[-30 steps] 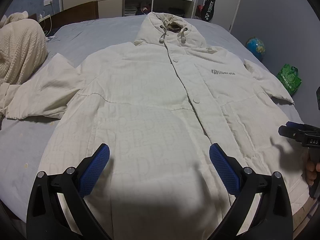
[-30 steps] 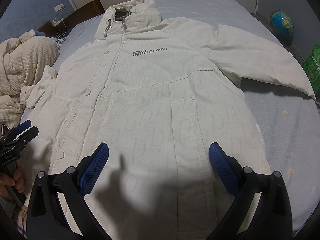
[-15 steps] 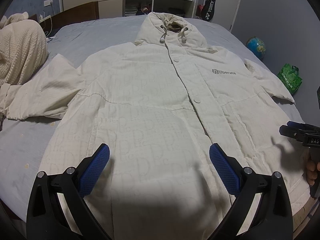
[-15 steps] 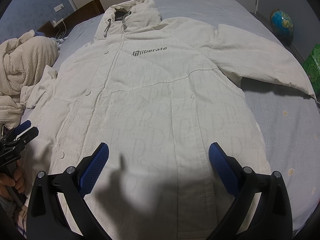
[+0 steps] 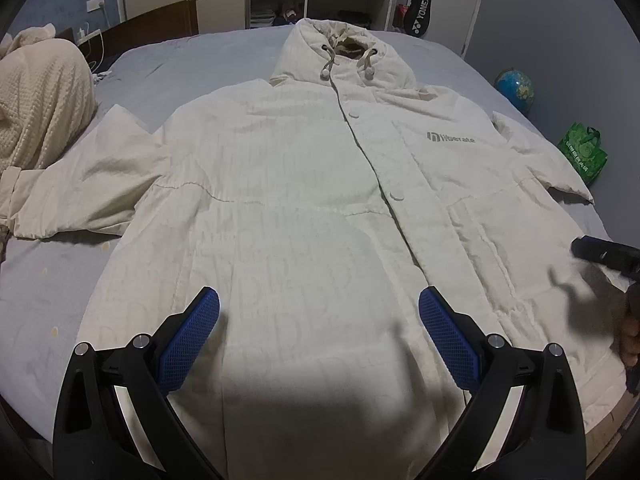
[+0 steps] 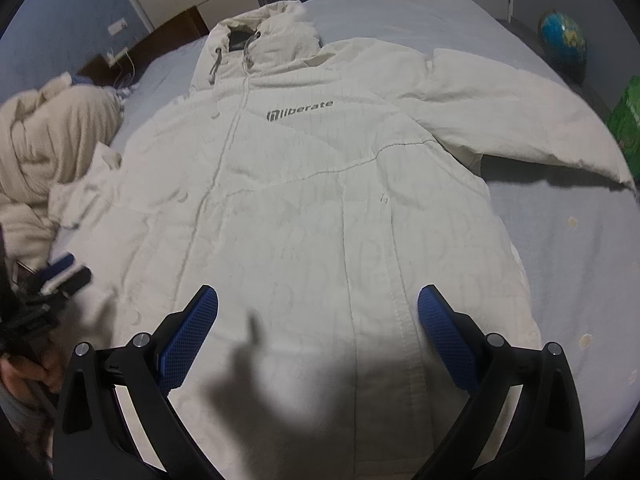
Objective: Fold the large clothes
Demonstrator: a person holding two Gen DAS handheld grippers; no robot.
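A large cream hooded coat [image 5: 304,208] with a grey "liberate" logo lies front up and spread flat on the bed, hood at the far end, both sleeves out to the sides. The same coat [image 6: 320,208] fills the right wrist view. My left gripper [image 5: 319,328] hovers open above the hem, left of the button line, nothing between its blue pads. My right gripper [image 6: 318,328] hovers open above the hem on the logo side, also holding nothing. Each gripper shows at the edge of the other's view: the right gripper [image 5: 604,254], and the left gripper [image 6: 60,276].
The bed [image 5: 48,280] has a pale blue sheet. A beige knitted blanket [image 5: 36,104] is heaped at the left by the sleeve. On the floor right of the bed stand a globe [image 5: 514,86] and a green bag [image 5: 584,150]. Shelves and drawers stand behind the bed.
The right gripper has swung a little to the right and its view is slightly blurred. The left gripper has barely moved. The coat lies as before.
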